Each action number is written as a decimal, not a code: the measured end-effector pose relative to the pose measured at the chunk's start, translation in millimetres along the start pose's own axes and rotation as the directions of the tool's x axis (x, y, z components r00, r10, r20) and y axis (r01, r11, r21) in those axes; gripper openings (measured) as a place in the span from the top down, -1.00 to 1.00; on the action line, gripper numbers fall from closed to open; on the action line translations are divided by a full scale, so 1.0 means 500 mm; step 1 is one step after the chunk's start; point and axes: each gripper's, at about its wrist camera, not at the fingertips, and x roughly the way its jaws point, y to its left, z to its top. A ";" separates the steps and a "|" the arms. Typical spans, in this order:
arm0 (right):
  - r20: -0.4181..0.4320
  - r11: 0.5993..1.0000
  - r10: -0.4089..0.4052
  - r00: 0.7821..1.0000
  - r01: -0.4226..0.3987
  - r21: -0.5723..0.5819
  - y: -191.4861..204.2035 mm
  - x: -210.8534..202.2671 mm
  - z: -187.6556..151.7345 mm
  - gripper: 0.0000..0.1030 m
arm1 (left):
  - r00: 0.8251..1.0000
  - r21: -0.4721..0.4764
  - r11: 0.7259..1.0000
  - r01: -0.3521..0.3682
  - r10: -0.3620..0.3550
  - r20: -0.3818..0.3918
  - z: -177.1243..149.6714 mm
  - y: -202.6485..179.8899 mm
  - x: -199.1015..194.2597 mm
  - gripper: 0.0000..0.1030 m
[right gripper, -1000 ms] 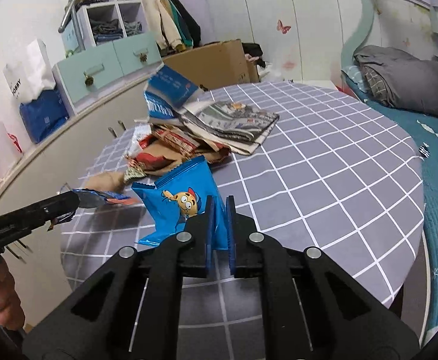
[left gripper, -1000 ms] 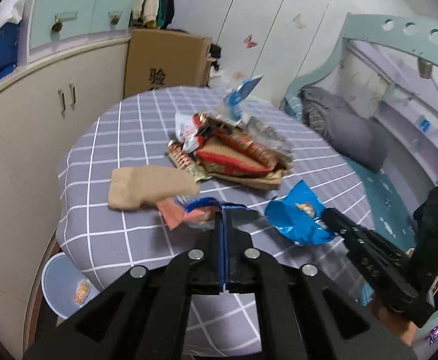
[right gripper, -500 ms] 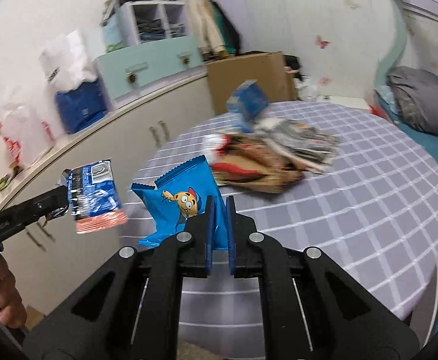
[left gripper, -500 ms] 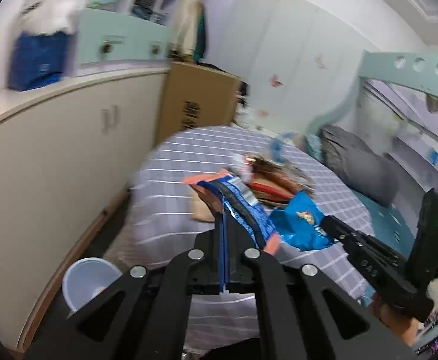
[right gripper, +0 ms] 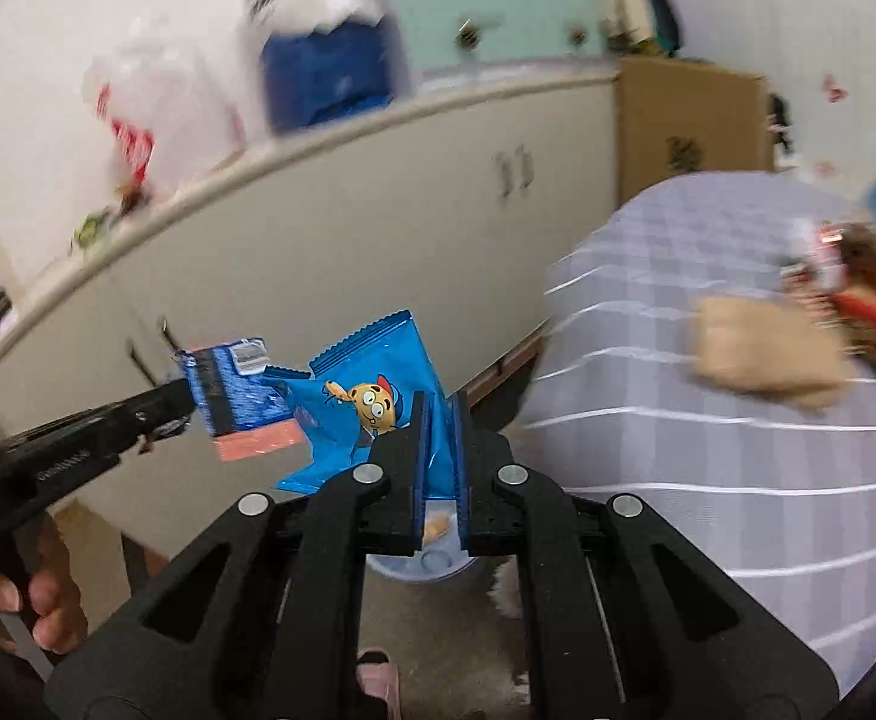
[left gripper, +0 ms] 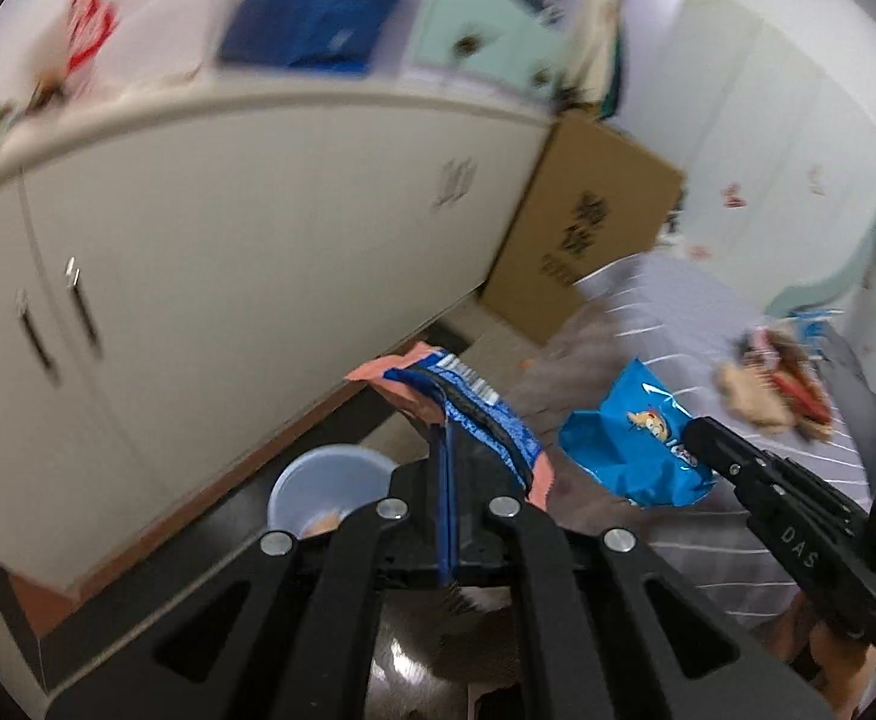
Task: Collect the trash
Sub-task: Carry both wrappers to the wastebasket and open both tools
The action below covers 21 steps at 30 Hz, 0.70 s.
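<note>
My left gripper (left gripper: 447, 450) is shut on a dark blue and orange snack wrapper (left gripper: 468, 408), held in the air beside the table; the same wrapper shows in the right wrist view (right gripper: 237, 396). My right gripper (right gripper: 438, 420) is shut on a bright blue snack bag with a cartoon face (right gripper: 372, 396), also seen in the left wrist view (left gripper: 636, 444). A pale blue bin (left gripper: 330, 486) stands on the floor below both grippers and shows under the right gripper (right gripper: 426, 564). More wrappers (right gripper: 858, 288) lie on the table.
A round table with a grey checked cloth (right gripper: 708, 420) is at the right. A cream cabinet (left gripper: 228, 276) runs along the left. A cardboard box (left gripper: 588, 228) stands by the cabinet. A beige cloth (right gripper: 762, 354) lies on the table.
Both grippers have swung left off the table with their wrappers and now hang over the floor bin by the cabinet. The table has moved to the right of the views.
</note>
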 end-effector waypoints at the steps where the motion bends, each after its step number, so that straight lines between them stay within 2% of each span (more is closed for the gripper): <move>1: -0.027 1.000 0.007 1.000 -0.007 -0.012 0.017 0.033 -0.005 0.85 | 1.000 -0.012 1.000 -0.023 0.023 -0.018 -0.008 0.016 0.016 0.99; 5: -0.117 0.998 -0.013 0.993 0.006 -0.063 0.059 0.147 -0.039 0.85 | 0.989 -0.050 0.994 -0.095 0.089 -0.122 -0.028 0.081 0.118 0.99; 9: -0.196 0.994 -0.068 0.978 0.049 -0.101 0.071 0.257 -0.084 0.85 | 0.962 -0.044 0.984 -0.172 0.158 -0.224 -0.058 0.124 0.234 0.99; 12: -0.241 0.990 -0.101 0.965 0.074 -0.119 0.065 0.322 -0.113 0.85 | 0.934 -0.027 0.975 -0.222 0.204 -0.294 -0.079 0.147 0.325 0.99; 21: -0.332 0.985 -0.156 0.930 0.121 -0.125 0.017 0.441 -0.167 0.85 | 0.881 0.010 0.959 -0.284 0.265 -0.392 -0.098 0.157 0.493 0.99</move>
